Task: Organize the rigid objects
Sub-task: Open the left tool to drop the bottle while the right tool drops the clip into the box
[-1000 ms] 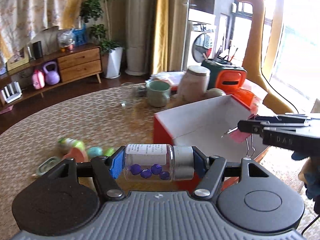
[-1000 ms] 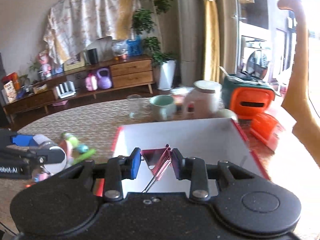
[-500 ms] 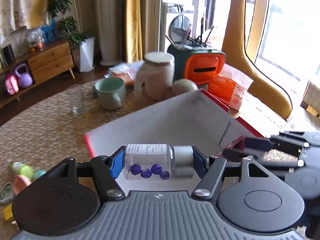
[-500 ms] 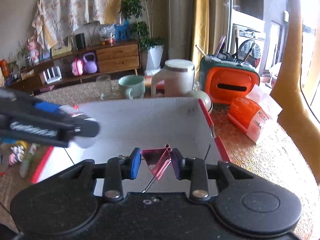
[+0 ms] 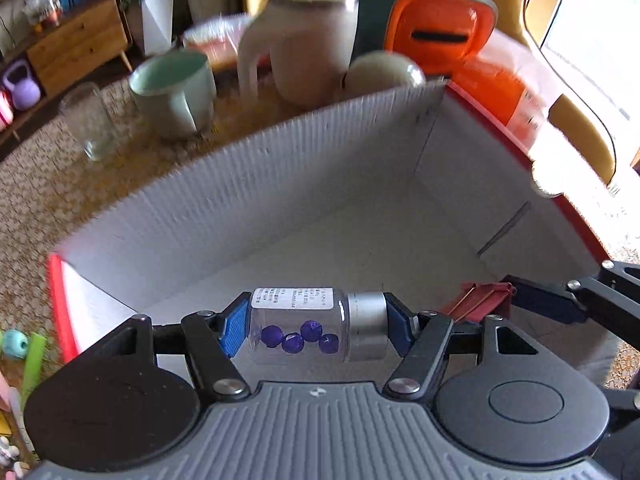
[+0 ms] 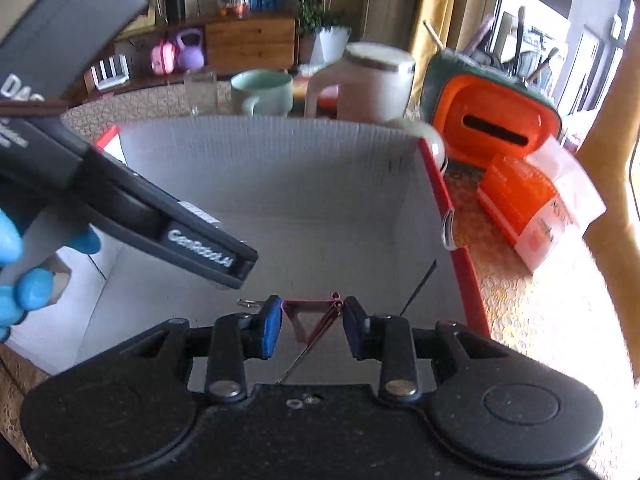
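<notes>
My left gripper is shut on a small clear bottle with a silver cap and purple beads inside, held sideways over the open white box with red outer walls. My right gripper is shut on a pink binder clip, also over the box. In the left wrist view the right gripper and the clip sit just to the right of the bottle. In the right wrist view the left gripper's body crosses from the upper left.
Behind the box stand a green mug, a clear glass, a white jug, an orange-fronted organizer and an orange packet. Small toys lie on the woven mat left of the box.
Both grippers have moved forward and down into the box opening with their objects still held. The box walls now fill both views. The left gripper has come close beside the right one.
</notes>
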### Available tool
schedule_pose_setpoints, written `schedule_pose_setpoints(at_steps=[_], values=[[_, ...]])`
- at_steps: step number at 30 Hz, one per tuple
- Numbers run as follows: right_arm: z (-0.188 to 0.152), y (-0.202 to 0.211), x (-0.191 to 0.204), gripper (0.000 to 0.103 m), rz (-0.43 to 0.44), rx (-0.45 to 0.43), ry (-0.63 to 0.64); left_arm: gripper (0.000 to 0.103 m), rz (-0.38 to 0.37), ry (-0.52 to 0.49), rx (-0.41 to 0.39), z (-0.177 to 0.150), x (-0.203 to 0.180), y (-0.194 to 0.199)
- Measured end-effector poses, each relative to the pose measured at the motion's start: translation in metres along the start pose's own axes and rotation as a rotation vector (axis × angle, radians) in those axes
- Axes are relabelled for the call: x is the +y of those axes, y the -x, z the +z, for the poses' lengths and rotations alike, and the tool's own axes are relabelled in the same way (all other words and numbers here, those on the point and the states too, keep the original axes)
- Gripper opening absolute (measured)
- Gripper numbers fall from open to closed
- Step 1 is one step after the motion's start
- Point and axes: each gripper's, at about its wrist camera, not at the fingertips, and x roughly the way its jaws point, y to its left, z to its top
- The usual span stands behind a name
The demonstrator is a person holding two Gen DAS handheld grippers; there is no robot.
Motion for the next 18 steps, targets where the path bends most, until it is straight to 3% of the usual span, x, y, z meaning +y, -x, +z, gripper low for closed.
schedule_pose_setpoints(at_steps=[6,13,18], values=[[-0.003,-0.007,0.000,0.032,0.001,0.058,0.003,0.068,0.005,-0.004,0.081,0.003,-0.002,-0.021],[-0.003,-0.004,0.001,0.036,0.021,0.058,-0.008,0.068,0.004,-0.003,0.129,-0.001,0.001,-0.030],[-0.003,0.000,0.006,0.052,0.019,0.050,-0.008,0.069,0.028,-0.003,0.110,-0.002,0.003,-0.023]])
